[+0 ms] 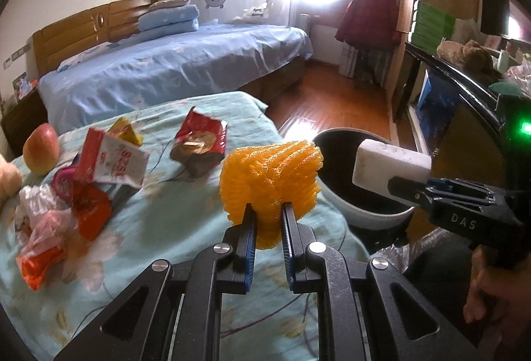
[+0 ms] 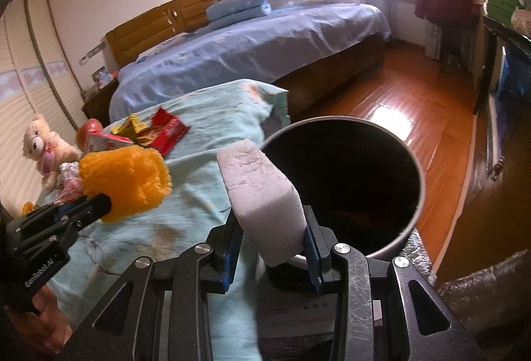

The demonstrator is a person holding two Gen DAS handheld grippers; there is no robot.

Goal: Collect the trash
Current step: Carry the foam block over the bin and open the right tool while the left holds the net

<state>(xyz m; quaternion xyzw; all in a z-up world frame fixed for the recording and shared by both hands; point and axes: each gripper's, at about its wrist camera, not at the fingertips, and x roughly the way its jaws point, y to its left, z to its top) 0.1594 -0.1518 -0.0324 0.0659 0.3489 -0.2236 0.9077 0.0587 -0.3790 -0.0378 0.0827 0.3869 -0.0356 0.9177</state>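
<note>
My left gripper (image 1: 268,211) is shut on an orange foam fruit net (image 1: 270,180) and holds it above the light-green bedspread (image 1: 166,218), just left of the trash bin (image 1: 358,208). My right gripper (image 2: 270,225) is shut on a white foam block (image 2: 262,195) and holds it at the near left rim of the dark round bin (image 2: 341,185). The net also shows in the right wrist view (image 2: 124,180), the block in the left wrist view (image 1: 388,166). Several snack wrappers (image 1: 199,145) lie on the spread.
An apple (image 1: 41,148) and a teddy bear (image 2: 41,146) lie at the spread's left side among red and orange wrappers (image 1: 89,211). A blue bed (image 1: 176,65) stands behind. Wooden floor (image 2: 411,95) lies beyond the bin. A dark cabinet (image 1: 464,88) is at the right.
</note>
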